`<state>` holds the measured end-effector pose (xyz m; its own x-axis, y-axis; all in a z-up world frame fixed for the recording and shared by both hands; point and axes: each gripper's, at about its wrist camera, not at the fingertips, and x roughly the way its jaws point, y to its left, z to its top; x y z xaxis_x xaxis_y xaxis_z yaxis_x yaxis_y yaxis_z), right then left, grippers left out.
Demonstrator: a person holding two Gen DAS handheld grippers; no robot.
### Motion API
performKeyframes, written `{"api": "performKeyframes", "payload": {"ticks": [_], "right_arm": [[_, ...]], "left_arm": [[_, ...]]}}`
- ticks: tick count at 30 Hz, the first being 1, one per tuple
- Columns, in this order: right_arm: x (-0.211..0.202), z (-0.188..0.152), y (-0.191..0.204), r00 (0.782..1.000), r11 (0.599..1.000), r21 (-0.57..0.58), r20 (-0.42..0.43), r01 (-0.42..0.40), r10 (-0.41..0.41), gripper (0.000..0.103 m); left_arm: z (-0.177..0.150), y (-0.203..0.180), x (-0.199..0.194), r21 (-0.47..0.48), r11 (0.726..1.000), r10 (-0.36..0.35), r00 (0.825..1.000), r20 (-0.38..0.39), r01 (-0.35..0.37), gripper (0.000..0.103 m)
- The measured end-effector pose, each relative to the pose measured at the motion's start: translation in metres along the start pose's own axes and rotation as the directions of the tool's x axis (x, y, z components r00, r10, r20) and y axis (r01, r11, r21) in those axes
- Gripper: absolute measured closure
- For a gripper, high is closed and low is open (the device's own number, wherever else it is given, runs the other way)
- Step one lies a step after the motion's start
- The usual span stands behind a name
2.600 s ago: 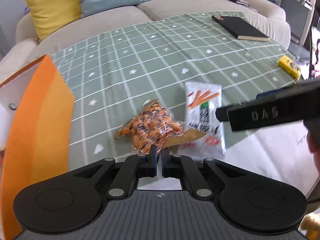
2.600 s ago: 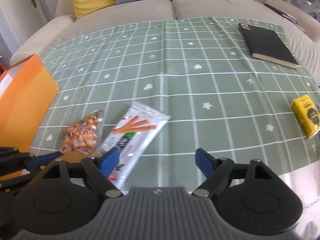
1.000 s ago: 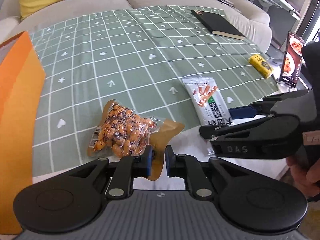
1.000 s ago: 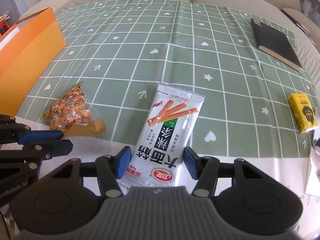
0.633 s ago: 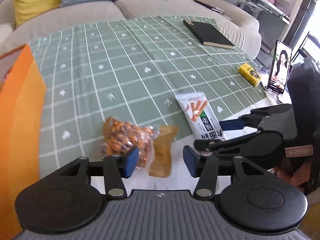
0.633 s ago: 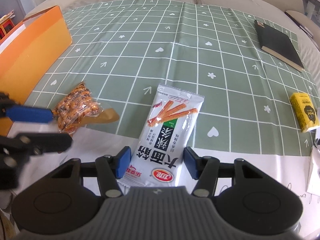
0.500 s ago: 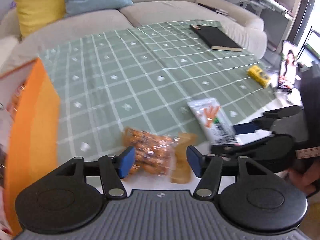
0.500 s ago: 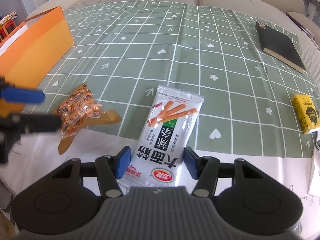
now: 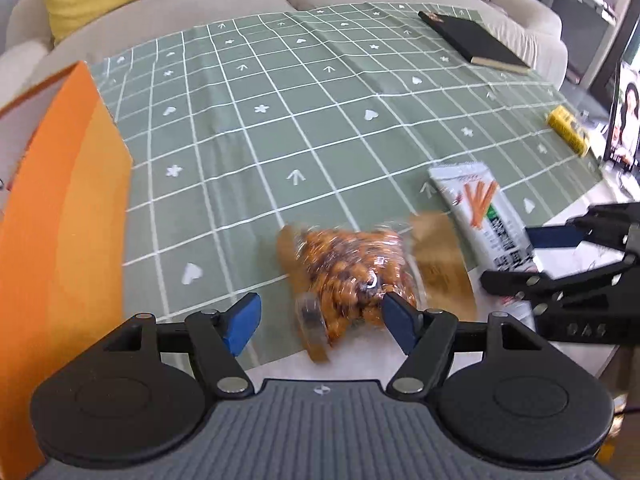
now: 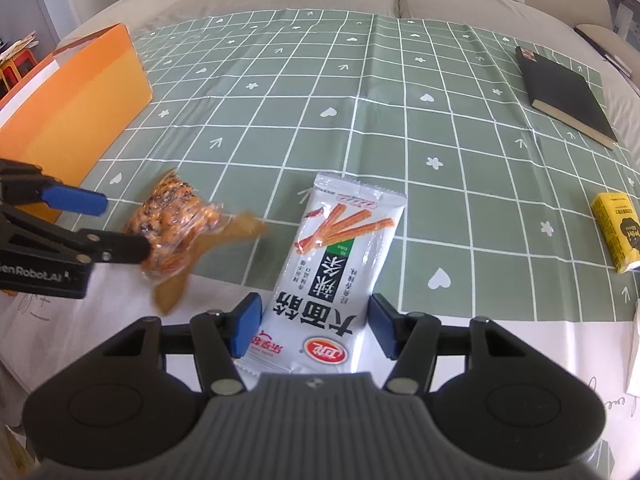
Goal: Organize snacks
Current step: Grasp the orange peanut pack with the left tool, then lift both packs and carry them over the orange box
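Note:
A clear bag of orange coated peanuts [image 9: 352,272] with a brown flap lies blurred at the tablecloth's near edge. It sits between the fingers of my left gripper [image 9: 320,320], whose jaws are opening wide and do not press on it. In the right wrist view, the left gripper [image 10: 124,226] comes in from the left with its lower finger against the bag [image 10: 172,216]. A white spicy-stick packet [image 10: 340,248] lies flat to the right. My right gripper [image 10: 315,330] has its blue pads against both long edges of the packet's near end.
A tall orange box [image 9: 60,220] stands at the left edge of the green checked tablecloth [image 9: 280,120]. A black book [image 9: 476,42] lies far right, a small yellow pack [image 9: 568,132] near the right edge and a phone [image 9: 626,120] beyond it. A sofa runs behind.
My left gripper was shut on the peanut bag's brown flap; it has let go and spread wide, and the bag now sits between its fingers. The right gripper and packet have not moved.

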<state>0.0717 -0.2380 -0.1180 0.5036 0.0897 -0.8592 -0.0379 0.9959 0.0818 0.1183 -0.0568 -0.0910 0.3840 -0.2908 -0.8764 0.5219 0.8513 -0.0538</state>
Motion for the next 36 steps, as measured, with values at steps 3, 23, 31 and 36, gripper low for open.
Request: {"api": "performKeyframes", "payload": {"ticks": [3,23,31,36], "right_arm": [[0.001,0.0,0.0,1.0,1.0,-0.008,0.006,-0.009,0.009,0.046],[0.008,0.004,0.006,0.999,0.997,-0.076,0.044,-0.005,0.009,0.041],[0.011,0.003,0.013,0.998,0.993,-0.114,0.061,0.022,-0.015,0.042],[0.01,0.003,0.013,0.998,0.993,-0.117,0.069,0.021,-0.013,0.048]], "left_arm": [[0.006,-0.007,0.003,0.017,1.0,-0.008,1.0,0.007,0.007,0.021],[0.031,-0.027,0.037,-0.025,0.999,0.023,0.994,-0.104,-0.025,0.009],[0.032,-0.039,0.038,-0.065,0.995,0.067,0.993,-0.098,-0.073,0.016],[0.027,-0.037,0.031,-0.078,0.993,0.078,0.993,-0.089,-0.085,0.022]]}}
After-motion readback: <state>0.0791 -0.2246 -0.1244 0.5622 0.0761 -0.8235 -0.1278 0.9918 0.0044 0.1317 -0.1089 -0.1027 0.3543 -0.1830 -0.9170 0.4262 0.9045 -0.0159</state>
